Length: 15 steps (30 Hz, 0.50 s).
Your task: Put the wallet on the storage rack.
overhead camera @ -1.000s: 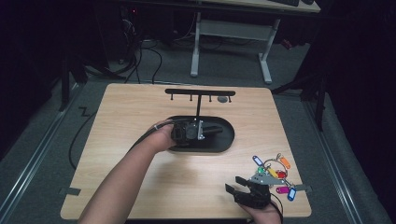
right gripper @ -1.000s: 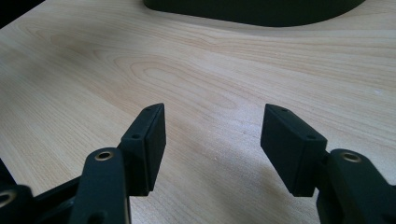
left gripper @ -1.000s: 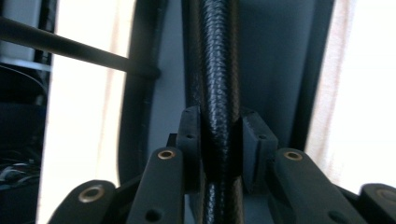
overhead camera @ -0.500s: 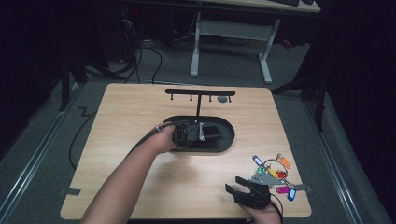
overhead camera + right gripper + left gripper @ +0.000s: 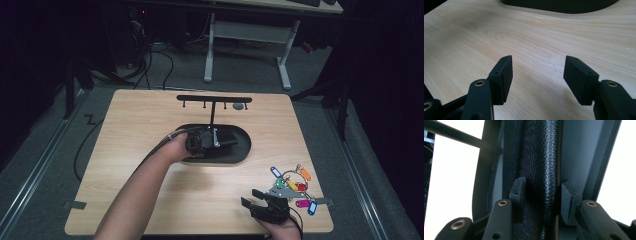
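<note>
Two grippers work at the wooden table (image 5: pixel 150 120). From the high view, the left gripper (image 5: pixel 226 141) lies over the black oval base (image 5: pixel 239 154) of a key stand at the middle of the table, beside the thin upright post (image 5: pixel 213 113) that carries a crossbar of hooks (image 5: pixel 214 99) toward the far edge. The right gripper (image 5: pixel 256 197) rests near the front right corner, just beside a bunch of keys with coloured tags (image 5: pixel 294 186).

What the high view cannot settle, the left gripper view does: between the pads (image 5: pixel 518 192) runs a black, grained, leather-like strip (image 5: pixel 541 162) lying on the dark base, and the jaws have just been opening. A gap shows between the left pad and the strip, while the right pad sits close against it, so the hold looks released rather than clenched. A thin dark rod (image 5: pixel 454 135) crosses the upper left of that view.

The right gripper view shows its jaws spread apart over bare wood (image 5: pixel 536 45) with nothing between the pads (image 5: pixel 506 72), and the curved rim of the base (image 5: pixel 559 7) beyond them.
</note>
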Tool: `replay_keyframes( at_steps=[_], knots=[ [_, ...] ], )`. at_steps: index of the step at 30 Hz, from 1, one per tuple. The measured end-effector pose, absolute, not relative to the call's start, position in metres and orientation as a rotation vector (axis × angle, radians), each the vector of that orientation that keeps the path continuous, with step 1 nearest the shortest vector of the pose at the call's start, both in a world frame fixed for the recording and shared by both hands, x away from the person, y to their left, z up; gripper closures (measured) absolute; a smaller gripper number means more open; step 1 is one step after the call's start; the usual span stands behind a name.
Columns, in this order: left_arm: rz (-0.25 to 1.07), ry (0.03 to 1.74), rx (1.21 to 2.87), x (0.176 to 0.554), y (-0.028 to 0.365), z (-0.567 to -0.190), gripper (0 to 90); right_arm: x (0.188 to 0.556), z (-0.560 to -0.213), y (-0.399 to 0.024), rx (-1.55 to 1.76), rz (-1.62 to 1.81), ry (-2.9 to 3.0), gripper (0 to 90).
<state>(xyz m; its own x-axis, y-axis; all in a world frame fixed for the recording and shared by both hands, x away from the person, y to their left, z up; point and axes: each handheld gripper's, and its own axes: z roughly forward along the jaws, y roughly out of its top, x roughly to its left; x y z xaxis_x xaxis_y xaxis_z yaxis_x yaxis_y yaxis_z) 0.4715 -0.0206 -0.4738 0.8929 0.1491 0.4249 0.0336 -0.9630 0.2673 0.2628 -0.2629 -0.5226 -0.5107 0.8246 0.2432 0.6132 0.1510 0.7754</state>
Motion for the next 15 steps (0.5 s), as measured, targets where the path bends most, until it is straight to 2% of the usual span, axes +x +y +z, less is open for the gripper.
replay_keyframes(
  at_steps=[10,15],
  knots=[
    [0.612,0.199,2.787,0.470,-0.016,-0.476,55.0,0.263,-0.523,-0.264,1.401,1.289,2.190,40.8],
    [0.592,0.255,2.727,0.460,-0.006,-0.467,56.5,0.263,-0.523,-0.263,1.389,1.280,2.197,40.8]
  ],
)
